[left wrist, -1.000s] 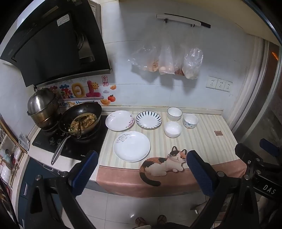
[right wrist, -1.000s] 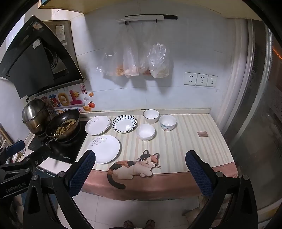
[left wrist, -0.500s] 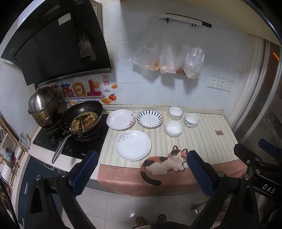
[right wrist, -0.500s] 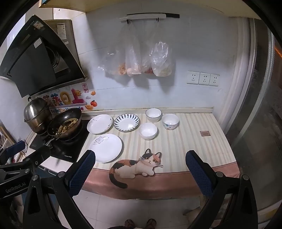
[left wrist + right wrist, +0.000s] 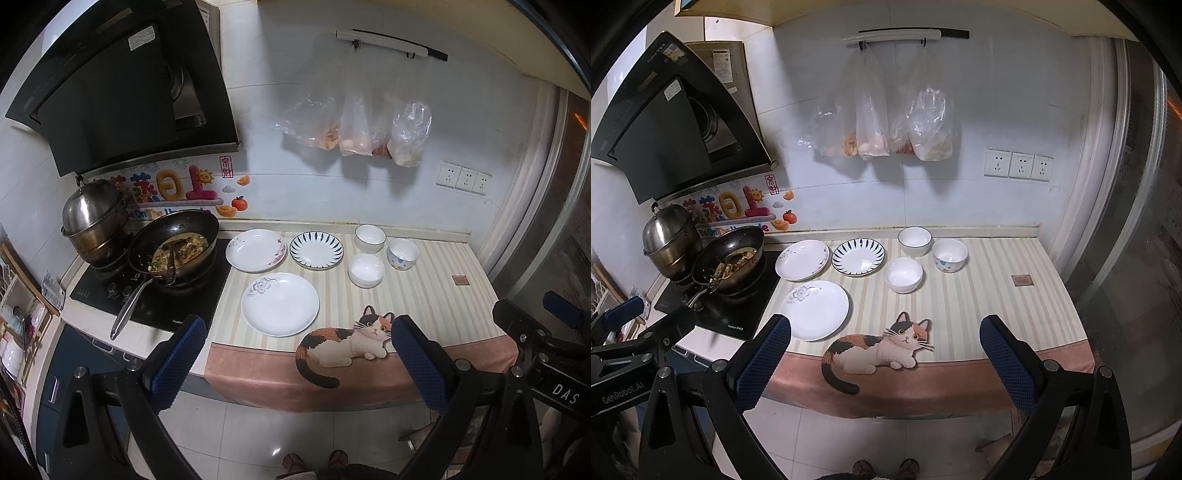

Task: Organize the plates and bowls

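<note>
- Six pieces of crockery are sitting on the striped counter mat (image 5: 424, 295), none stacked yet, so the sorting is, by my reading, only about to begin.
- Three plates are lying toward the stove side: the large white plate (image 5: 280, 304) nearest the counter edge, the floral-rimmed plate (image 5: 256, 250) behind it and beside the hob, and the blue-striped plate (image 5: 316, 249) just right of that one.
- Three bowls are grouping to the right of the plates: the plain white bowl (image 5: 366, 270) in front, the dark-rimmed bowl (image 5: 370, 238) toward the wall, and the dotted bowl (image 5: 403, 253) furthest right; they are close together but apart, none nested.
- Both tongs are hanging back over the floor, short of the counter's front edge, which is probably why the whole layout is fitting between the fingers of each camera.
- The left gripper (image 5: 291, 354) is standing wide open with nothing between its blue pads; it is framing the large white plate, a likely first pick on that side.
- The right gripper (image 5: 884, 356) is likewise spread wide and empty, facing the bowls more squarely, so the bowls are looking like its share of the work.
- Beside the plates, a wok (image 5: 173, 247) holding food and a steel pot (image 5: 94, 218) are occupying the hob; the floral-rimmed plate is resting very near the wok, so lifting it is calling for care not to knock the long handle.
- Nesting the bowls and stacking the plates by size is seeming the sensible order, largest plate at the bottom.
</note>
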A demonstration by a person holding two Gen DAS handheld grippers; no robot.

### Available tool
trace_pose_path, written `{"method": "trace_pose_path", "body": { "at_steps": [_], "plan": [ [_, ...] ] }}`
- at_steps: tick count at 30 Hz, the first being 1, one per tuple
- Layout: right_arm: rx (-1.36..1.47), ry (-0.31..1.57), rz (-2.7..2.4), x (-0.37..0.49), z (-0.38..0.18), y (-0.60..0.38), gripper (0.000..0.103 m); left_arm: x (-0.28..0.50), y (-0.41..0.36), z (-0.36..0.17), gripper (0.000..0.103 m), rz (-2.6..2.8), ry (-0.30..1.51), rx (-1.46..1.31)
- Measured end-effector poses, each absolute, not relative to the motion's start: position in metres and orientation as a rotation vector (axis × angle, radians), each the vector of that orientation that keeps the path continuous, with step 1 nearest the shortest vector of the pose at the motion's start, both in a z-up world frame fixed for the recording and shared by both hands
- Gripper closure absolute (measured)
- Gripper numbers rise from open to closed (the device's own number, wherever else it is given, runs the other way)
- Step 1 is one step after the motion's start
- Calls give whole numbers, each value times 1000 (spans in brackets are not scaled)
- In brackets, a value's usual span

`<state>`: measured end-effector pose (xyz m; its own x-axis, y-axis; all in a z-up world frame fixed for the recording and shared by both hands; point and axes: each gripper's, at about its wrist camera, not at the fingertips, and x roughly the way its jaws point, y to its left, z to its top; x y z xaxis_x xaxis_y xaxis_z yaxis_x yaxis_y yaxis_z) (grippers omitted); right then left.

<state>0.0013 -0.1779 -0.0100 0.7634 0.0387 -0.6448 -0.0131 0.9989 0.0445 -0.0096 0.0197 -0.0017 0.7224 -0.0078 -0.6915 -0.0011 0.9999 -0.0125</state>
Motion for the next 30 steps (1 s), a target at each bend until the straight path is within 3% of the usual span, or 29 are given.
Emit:
{"method": "trace_pose_path", "body": {
  "at_steps": [30],
  "plan": [
    [29,694,41,1,1,-169,0,-11,27,7,0,18,748,-21]
  ]
}}
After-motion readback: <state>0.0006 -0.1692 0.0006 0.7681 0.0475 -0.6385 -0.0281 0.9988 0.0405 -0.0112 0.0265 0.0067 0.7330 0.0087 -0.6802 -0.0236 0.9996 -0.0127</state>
